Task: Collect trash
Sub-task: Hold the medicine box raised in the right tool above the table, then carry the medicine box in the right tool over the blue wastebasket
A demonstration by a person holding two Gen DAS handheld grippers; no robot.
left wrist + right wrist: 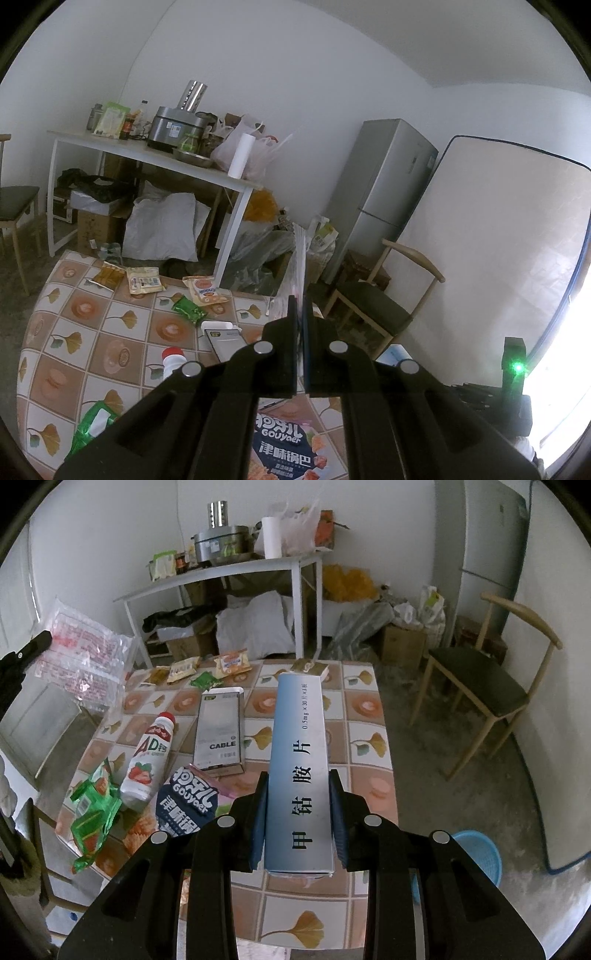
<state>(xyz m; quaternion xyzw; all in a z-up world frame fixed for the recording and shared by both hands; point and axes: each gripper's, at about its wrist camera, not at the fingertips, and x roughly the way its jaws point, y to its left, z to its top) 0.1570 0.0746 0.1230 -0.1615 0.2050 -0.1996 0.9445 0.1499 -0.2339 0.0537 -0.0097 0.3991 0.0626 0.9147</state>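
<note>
Glossy long carton, crinkled clear bag

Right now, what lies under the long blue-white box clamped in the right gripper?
The medicine box, clamped in the right gripper, hangs over the patterned tablecloth. Leaf-and-shell tiles show on both sides, and a small snack packet beyond its far end. What lies directly beneath is covered.
</note>
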